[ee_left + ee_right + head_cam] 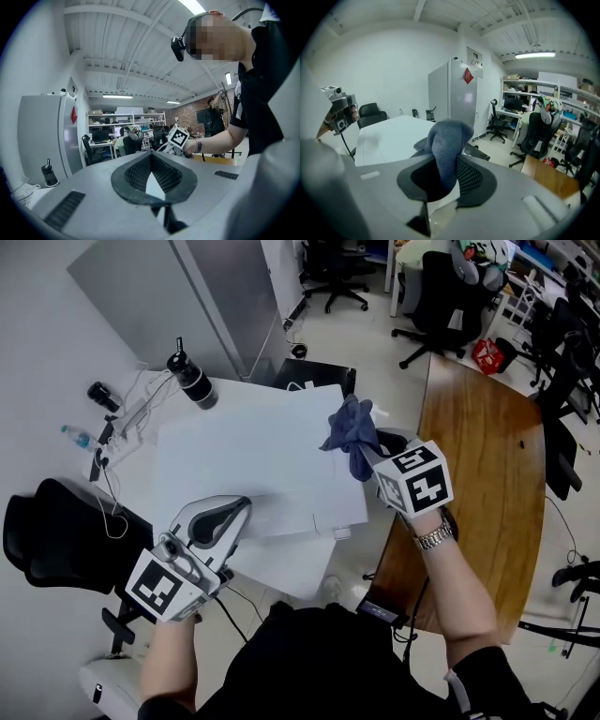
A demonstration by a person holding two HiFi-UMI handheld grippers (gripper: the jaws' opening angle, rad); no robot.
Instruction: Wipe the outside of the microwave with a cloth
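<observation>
Nearest the person, the left gripper (234, 512) lies over the near edge of the microwave (253, 451), on its white top panel. Its jaws are drawn together at the tips with nothing between them, so it looks to be steadying the box rather than working. Further along, off the right edge of the top, the right gripper (368, 463) points down and inward. Its jaws are clamped narrowly on a bunched blue-grey cloth (349, 432), which sticks out past the tips. The cloth sits at the far right corner of the top panel; whether it presses on the surface or hangs just above cannot be told. The step in hand seems to be wiping the top, with the cloth at the end of a stroke near the right edge. The next move calls for pressing the cloth flat and dragging it back across the top or down the right side, with the grip kept firm so the bunch does not slip.
</observation>
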